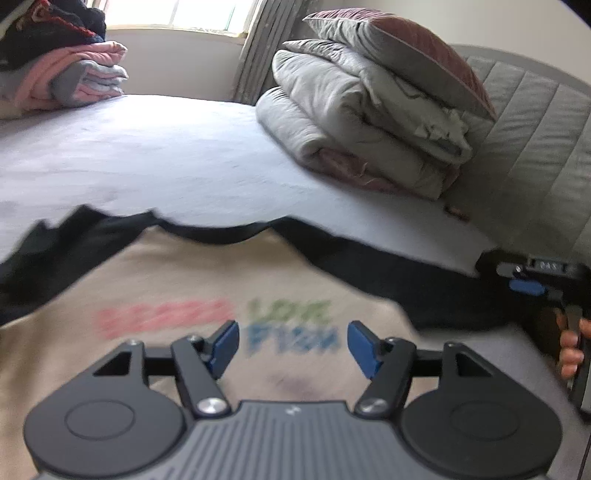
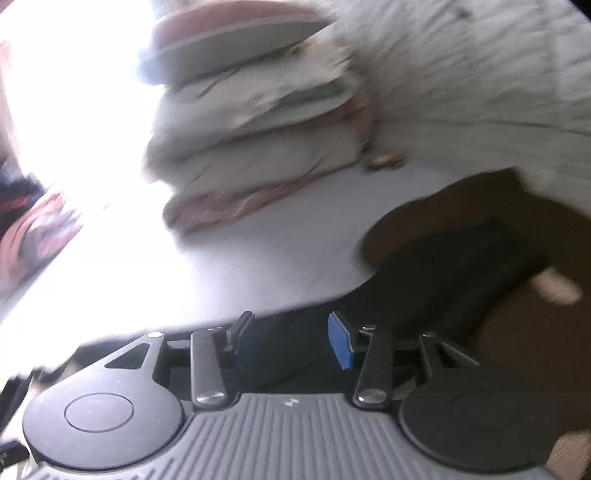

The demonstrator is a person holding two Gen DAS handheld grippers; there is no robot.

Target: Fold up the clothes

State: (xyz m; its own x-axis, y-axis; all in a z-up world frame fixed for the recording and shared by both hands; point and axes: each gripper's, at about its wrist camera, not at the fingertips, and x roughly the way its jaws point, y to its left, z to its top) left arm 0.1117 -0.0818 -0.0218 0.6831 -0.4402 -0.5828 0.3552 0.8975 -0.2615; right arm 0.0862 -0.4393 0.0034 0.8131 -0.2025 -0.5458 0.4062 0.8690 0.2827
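Daylight from window (image 1: 177,14), blown out white. Left wrist view: bed (image 1: 147,155) sharp enough, shirt (image 1: 184,280) print smeared by motion. Right wrist view: heavy motion blur, strong glare at left, folded bedding (image 2: 251,147) soft. Fisheye bending at edges, dark corners.

1. The print (image 1: 221,321) on the shirt (image 1: 177,280) is smeared: red, green and blue letters show, but the words cannot be read.
2. The shirt's lower part is hidden behind the left gripper (image 1: 291,345) and cut off by the bottom edge.
3. The clothes pile (image 1: 62,70) at the bed's far left corner is cut off by the left and top edges.
4. The right gripper (image 1: 532,284) shows only in part at the right edge; its fingers cannot be made out there.
5. The whole right wrist view is motion-blurred: the bedding stack (image 2: 255,140) is streaked.
6. The dark cloth (image 2: 461,258) there has no readable shape.
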